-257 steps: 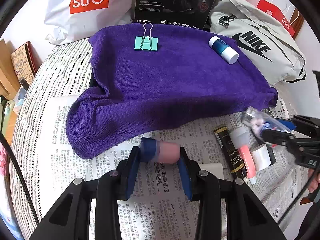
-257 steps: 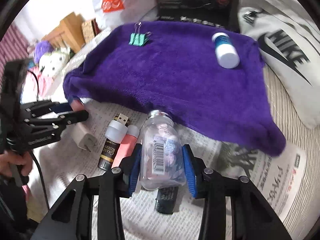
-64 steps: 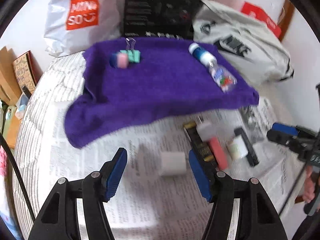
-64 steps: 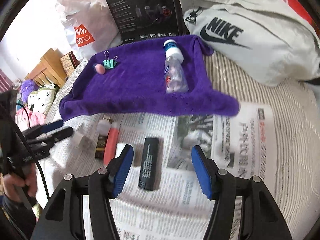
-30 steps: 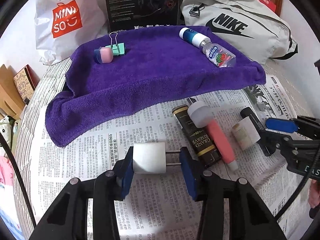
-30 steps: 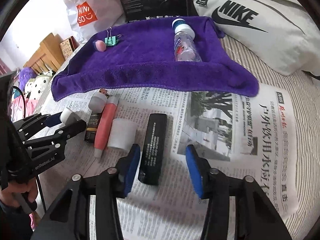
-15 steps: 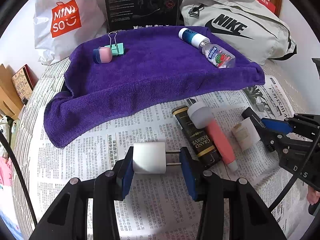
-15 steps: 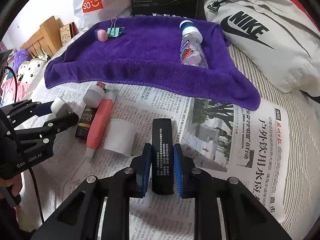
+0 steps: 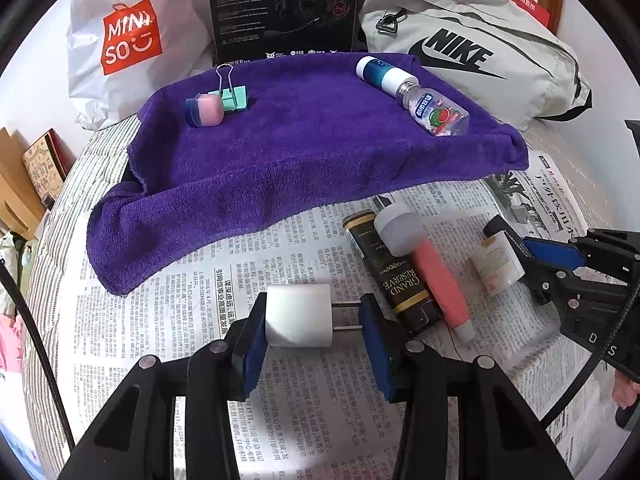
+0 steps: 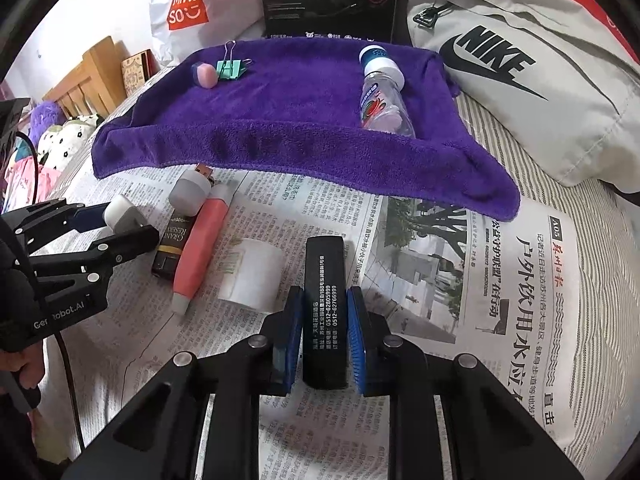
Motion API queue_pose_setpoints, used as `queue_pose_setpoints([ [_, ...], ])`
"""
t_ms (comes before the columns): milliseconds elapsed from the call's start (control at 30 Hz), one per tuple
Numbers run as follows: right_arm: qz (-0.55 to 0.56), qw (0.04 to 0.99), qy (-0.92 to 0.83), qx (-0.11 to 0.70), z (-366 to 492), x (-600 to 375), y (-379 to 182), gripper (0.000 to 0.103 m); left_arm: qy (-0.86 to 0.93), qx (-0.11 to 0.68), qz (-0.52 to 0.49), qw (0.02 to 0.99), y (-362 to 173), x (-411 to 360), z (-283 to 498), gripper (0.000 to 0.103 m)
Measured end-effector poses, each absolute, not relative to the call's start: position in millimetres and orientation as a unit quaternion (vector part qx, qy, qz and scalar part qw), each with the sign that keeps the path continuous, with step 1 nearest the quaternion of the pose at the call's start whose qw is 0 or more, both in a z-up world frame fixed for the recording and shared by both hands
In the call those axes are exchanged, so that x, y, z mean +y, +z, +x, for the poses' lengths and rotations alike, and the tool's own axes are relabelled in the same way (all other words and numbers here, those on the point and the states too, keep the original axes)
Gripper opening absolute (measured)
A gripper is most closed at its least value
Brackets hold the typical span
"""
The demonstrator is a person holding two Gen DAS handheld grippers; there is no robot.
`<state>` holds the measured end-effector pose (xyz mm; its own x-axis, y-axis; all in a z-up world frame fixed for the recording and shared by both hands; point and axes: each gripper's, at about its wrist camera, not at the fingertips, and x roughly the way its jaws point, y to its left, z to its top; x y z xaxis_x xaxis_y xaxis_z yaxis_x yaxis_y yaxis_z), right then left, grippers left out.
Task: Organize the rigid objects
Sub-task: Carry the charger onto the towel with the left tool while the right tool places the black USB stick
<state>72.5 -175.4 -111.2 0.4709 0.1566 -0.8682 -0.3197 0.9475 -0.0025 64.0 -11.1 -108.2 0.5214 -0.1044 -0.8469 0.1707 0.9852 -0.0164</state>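
Item one: the left gripper (image 9: 314, 322) is clamping a white cube-shaped plug charger (image 9: 298, 316) end to end, one blue pad pressing its body and the other meeting its two metal prongs, just above the printed newspaper sheet (image 9: 192, 320); the left wrist view alone is showing those prongs, while the right wrist view is showing only the white body (image 10: 120, 212) at the gripper's tip. Item two: the right gripper (image 10: 325, 332) is squeezing a slim black rectangular stick with white printed numbers (image 10: 325, 304) by its long sides, the stick lying lengthwise on the paper; that printing is reading clearly only in the right wrist view. Lying beside it on the newspaper: a short white cylinder (image 10: 254, 274), a pink tube with a pale cap (image 10: 200, 240), a black and gold "Grand Reserve" tube (image 9: 392, 276) and a frosted white capsule-shaped USB stick (image 10: 190, 190), whose metal connector is showing only from the right wrist. Resting on the purple terry towel (image 9: 300, 148): a mint-green binder clip (image 9: 232, 96) touching a pink and blue eraser-like block (image 9: 204, 110), and a clear plastic bottle with a watermelon label (image 9: 434, 108) lying neck to a blue and white capped tube (image 9: 380, 72).
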Motion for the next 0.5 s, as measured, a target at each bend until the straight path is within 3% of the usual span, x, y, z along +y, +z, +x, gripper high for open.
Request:
queue_pose_setpoints([
  [500,-0.046,0.844,0.154,0.511,75,-193,-99,0.021,-0.092,0.488,-0.006,0.868,-101,13,63,0.042],
])
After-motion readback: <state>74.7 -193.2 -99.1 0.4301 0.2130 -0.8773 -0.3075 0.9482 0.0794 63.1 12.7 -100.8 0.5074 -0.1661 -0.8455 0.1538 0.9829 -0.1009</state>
